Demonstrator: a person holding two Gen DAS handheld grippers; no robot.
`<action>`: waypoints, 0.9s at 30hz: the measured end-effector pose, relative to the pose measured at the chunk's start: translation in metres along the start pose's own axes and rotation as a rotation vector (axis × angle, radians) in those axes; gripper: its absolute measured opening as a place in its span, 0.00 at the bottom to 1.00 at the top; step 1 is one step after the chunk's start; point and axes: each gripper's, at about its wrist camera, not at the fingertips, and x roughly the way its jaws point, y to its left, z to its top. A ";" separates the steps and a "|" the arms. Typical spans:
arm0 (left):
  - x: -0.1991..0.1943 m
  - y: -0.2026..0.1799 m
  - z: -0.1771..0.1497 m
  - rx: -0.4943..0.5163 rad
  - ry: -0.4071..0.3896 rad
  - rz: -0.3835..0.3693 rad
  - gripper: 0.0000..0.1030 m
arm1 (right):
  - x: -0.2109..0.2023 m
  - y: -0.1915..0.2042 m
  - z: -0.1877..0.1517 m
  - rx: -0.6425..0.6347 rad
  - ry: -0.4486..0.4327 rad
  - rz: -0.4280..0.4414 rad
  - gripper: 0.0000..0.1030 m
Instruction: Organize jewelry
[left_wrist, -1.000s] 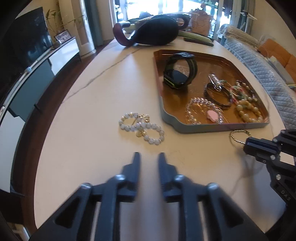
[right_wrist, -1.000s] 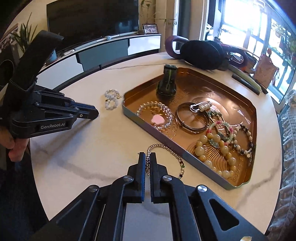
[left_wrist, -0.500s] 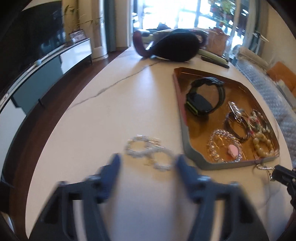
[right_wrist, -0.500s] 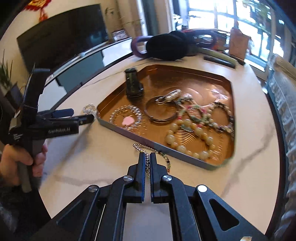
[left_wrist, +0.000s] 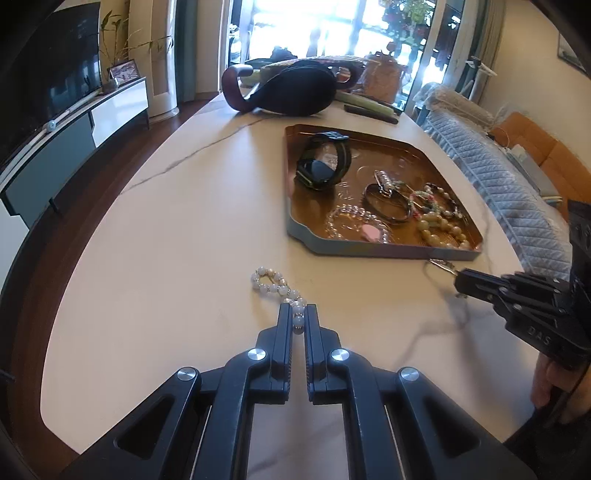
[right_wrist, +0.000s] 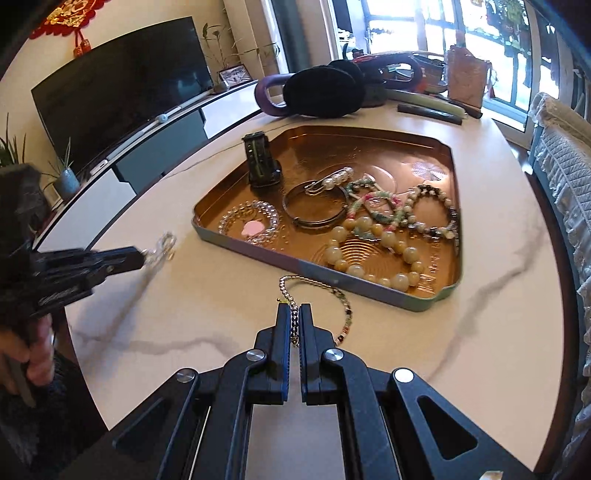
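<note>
My left gripper (left_wrist: 297, 306) has its jaws closing on a white bead bracelet (left_wrist: 271, 282), whose end is pinched between the pads. The rest trails ahead over the marble table. In the right wrist view that bracelet (right_wrist: 162, 245) is blurred at the left gripper's (right_wrist: 142, 256) tips. My right gripper (right_wrist: 294, 308) is shut on a thin silver chain bracelet (right_wrist: 345, 310), which loops out just in front of the copper tray (right_wrist: 258, 251). In the tray (left_wrist: 369, 246) lie a black watch (left_wrist: 323, 166), a dark bangle and several bead bracelets.
At the table's far end lie a black bag (left_wrist: 295, 92) with a maroon handle and long thin objects. A TV cabinet (left_wrist: 74, 136) stands left of the table and a quilted chair back (left_wrist: 498, 184) right. A hand (right_wrist: 33, 362) holds the left gripper.
My left gripper's jaws went from wide open over the white bracelet to closed on its end. The right gripper kept its hold on the chain while its view rolled and shifted.
</note>
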 end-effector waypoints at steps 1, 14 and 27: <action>-0.003 -0.003 0.000 0.009 -0.011 -0.003 0.06 | 0.000 0.002 0.001 -0.005 -0.006 0.004 0.03; 0.021 -0.014 -0.008 0.013 0.111 -0.012 0.11 | 0.013 0.018 -0.007 -0.073 0.024 0.048 0.05; 0.028 -0.014 -0.005 0.003 0.105 0.052 0.80 | 0.016 0.014 -0.007 -0.064 0.015 0.021 0.38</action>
